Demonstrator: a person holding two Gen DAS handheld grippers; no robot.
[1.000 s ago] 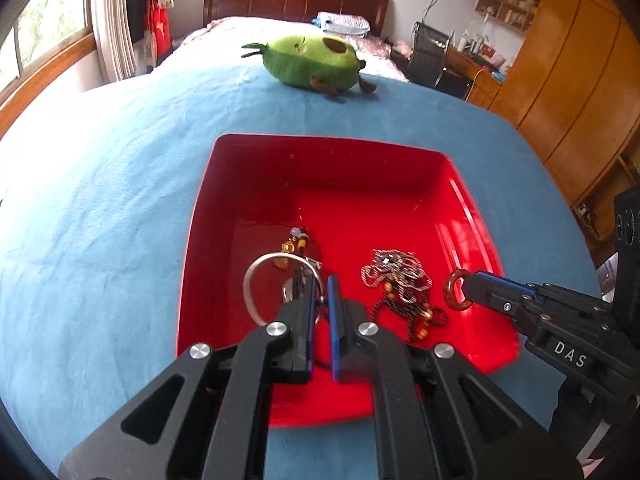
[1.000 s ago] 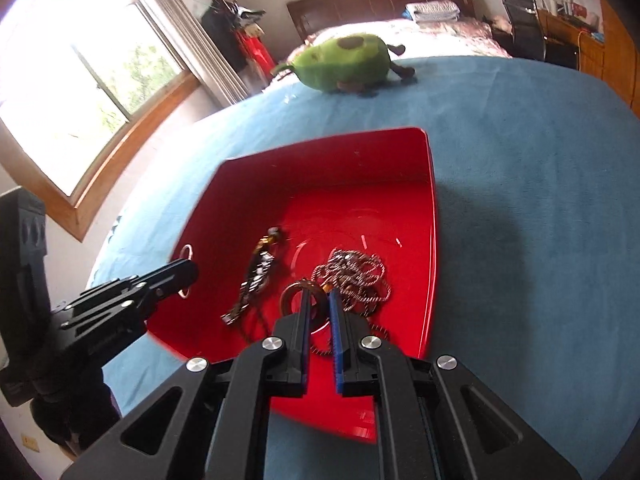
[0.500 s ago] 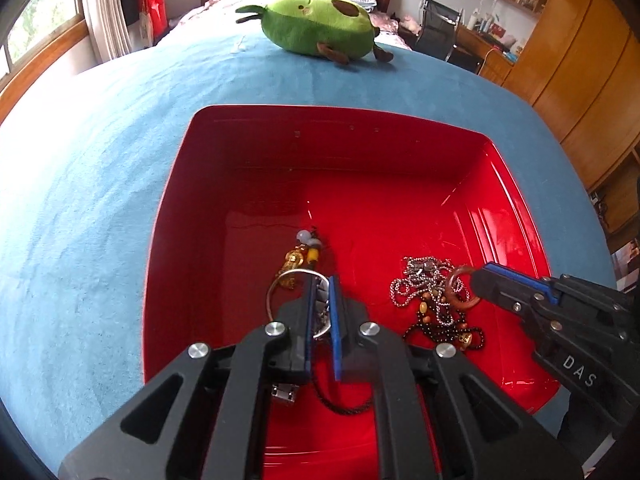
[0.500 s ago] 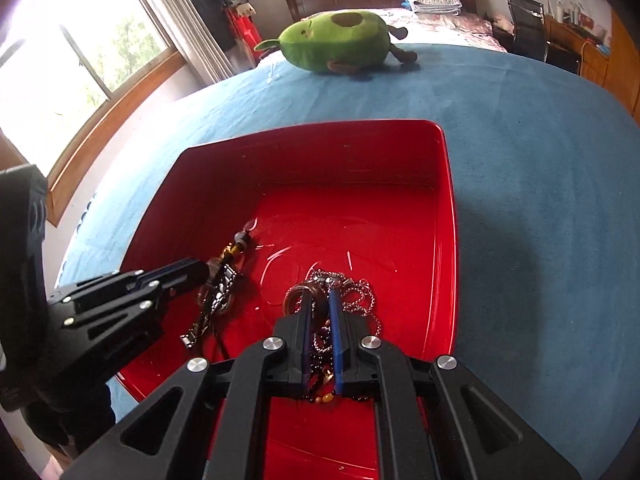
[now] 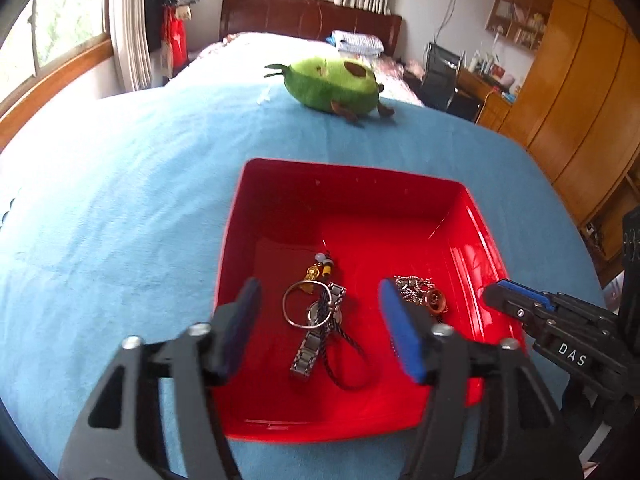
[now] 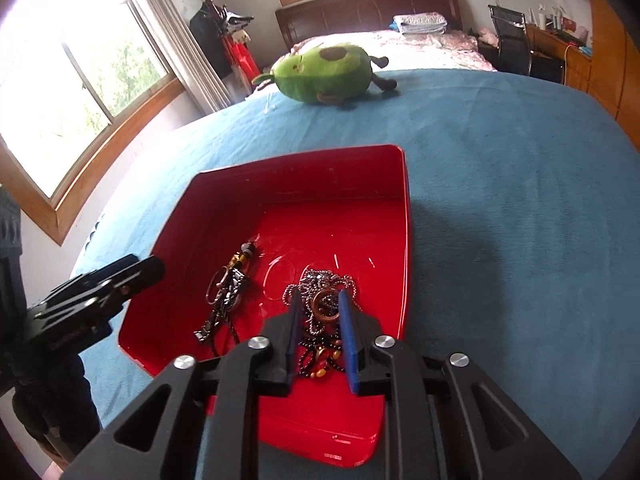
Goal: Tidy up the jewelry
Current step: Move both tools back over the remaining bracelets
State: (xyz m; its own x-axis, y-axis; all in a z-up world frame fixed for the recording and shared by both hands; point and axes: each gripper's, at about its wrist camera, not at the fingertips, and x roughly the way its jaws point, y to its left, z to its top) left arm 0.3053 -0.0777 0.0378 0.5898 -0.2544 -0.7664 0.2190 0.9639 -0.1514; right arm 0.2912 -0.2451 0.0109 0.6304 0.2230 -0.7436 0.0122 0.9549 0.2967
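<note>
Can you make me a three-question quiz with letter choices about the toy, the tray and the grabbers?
1. Where does the green avocado plush toy lie?
A. inside the tray
B. on the blue blanket beyond the tray
C. between the jaws

2. What colour is the square plastic tray that holds the jewelry?
A. red
B. yellow
C. white

3. How do the jaws of the left gripper stand?
A. shut on the ring
B. shut on nothing
C. wide open

Answers:
1. B, the toy rests on the blue blanket past the tray's far wall.
2. A, its walls and floor are glossy red.
3. C, the round silver ring and the metal link bracelet lie loose on the tray floor in the wide gap.
</note>
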